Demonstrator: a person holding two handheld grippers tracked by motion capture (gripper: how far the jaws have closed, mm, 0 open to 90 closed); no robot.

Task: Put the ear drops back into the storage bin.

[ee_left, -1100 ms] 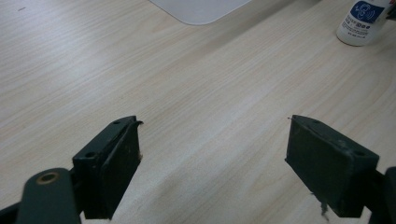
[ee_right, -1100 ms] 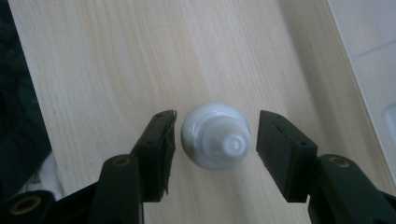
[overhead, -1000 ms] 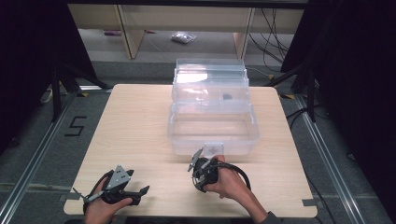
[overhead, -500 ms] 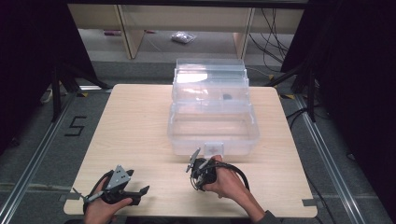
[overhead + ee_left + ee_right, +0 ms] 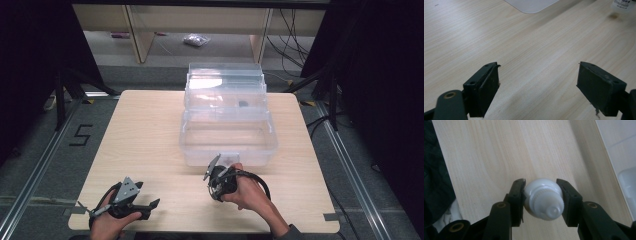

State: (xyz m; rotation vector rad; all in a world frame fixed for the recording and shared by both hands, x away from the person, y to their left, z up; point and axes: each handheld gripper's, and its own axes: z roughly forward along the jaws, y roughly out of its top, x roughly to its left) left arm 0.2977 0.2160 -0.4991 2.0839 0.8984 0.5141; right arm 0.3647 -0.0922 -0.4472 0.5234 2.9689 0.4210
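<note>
Pale wooden table (image 5: 150,135) — near its front edge, the right gripper (image 5: 541,195) clamps a small white ribbed-cap bottle (image 5: 543,198) just before the clear plastic box (image 5: 227,135); the left gripper (image 5: 537,82) gapes wide, empty.

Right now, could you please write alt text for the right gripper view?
The right tool is shut on a small white bottle, its ribbed cap facing the camera, above a light wooden table. A clear plastic box sits at the right edge.

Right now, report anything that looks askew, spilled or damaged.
Nothing stands out. The right gripper squarely clamps a small white bottle, the left gripper is open over bare table, and the clear box sits open, unspilled.
</note>
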